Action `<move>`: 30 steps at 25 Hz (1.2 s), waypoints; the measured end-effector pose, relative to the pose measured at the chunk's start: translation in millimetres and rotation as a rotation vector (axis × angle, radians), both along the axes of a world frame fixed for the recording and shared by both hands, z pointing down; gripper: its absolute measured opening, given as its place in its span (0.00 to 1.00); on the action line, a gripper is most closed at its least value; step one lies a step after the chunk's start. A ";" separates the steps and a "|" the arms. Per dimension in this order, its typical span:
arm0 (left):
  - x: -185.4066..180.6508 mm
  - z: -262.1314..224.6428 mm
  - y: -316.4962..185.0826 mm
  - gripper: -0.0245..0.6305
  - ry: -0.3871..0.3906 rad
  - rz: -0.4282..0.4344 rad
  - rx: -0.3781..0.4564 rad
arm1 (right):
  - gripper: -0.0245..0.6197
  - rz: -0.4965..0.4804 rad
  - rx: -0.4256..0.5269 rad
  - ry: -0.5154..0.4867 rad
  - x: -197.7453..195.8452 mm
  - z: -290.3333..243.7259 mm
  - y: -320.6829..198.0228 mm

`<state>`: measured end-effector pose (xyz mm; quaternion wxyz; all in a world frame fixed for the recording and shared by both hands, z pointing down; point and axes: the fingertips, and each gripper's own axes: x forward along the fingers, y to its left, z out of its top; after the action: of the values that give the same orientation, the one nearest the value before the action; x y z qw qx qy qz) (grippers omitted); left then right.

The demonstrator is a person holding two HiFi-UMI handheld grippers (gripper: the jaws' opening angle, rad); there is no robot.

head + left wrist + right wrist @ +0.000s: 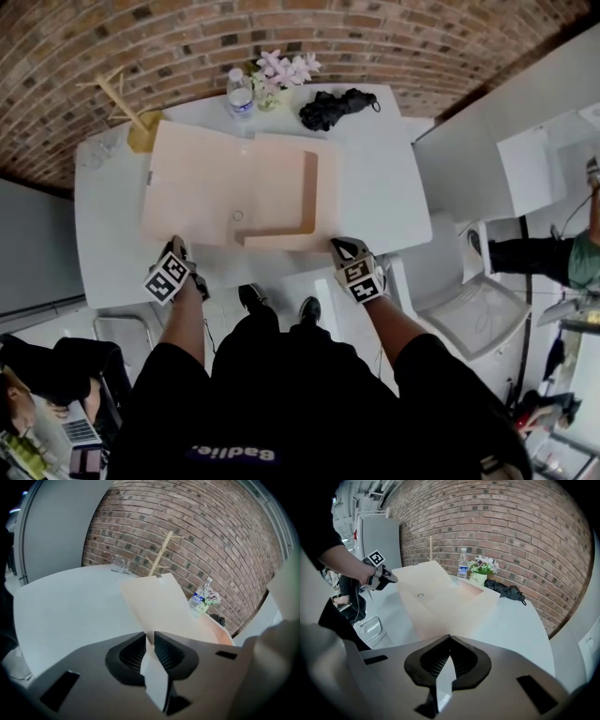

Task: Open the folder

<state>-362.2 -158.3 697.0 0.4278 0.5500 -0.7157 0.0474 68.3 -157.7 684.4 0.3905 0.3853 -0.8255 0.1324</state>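
White table [375, 197] carries everything. The folder [281, 141], peach-coloured, lies spread across its middle, near edge just short of the table edge in front of me.

Task status: basically done. The folder is open. Front cover [192, 183] is swung over to the left. Inside half with the pocket [291, 192] is exposed on the right. From the head view the cover looks about flat. The right gripper view suggests its near corner may still sit a bit off the table, can't tell for sure.

What's left, my read: let the cover corner go, check it lies down, pull both hands clear.

My left claw [150, 638] is at the cover's near left corner. Jaws stand slightly apart, the cover's edge sits in the gap and the pads don't look pressed on it, so I count it as let go, not gripped.

My right claw [448, 638] is at the folder's near right corner. Jaws meet at the tips with the folder's edge running into them, so closed on the folder, pinning that half down.

Far side of the table, none of it touching the folder's open faces: black bundle [333, 108], flowers [286, 67], water bottle [240, 94].
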 end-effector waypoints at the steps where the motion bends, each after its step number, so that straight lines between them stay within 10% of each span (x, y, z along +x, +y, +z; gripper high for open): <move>1: -1.6 4.5 -0.8 0.12 0.005 -0.003 -0.014 | 0.08 0.002 0.000 0.001 0.5 -0.4 -0.8; 30: -12.2 42.4 -3.2 0.20 -0.060 0.050 -0.236 | 0.08 0.046 -0.009 0.018 1.1 0.3 -1.6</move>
<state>-374.4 -161.5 739.4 0.4665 0.5117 -0.7038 0.1584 69.4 -159.2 684.7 0.3966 0.4039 -0.8122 0.1414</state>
